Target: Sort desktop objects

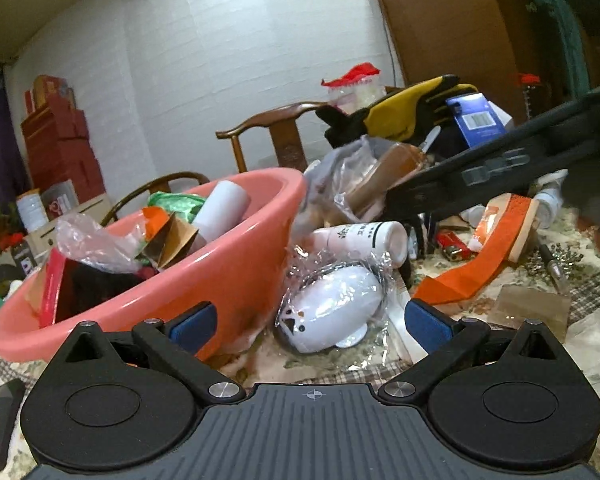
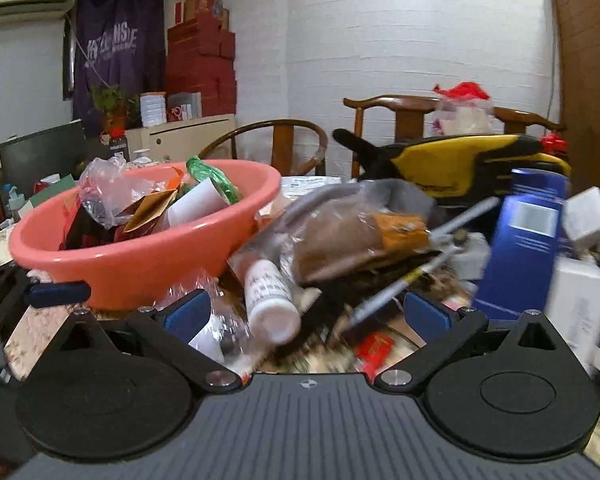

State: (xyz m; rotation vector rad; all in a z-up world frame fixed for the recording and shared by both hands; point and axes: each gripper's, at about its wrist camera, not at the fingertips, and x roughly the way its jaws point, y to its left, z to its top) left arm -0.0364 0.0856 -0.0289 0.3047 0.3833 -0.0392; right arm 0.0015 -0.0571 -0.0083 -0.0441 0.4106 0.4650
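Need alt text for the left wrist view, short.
Open left tongs face a plastic-wrapped white penguin toy on a cluttered table, beside a pink basin full of scraps. Behind lie a white bottle, orange tape and a yellow glove.

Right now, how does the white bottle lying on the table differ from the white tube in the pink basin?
The white bottle lies on its side on the table; the white tube leans upward among the rubbish inside the pink basin. The bottle carries black printed lettering, while the tube looks plain. The bottle sits outside the basin, just behind a plastic-wrapped white gadget. Both are white and cylindrical.
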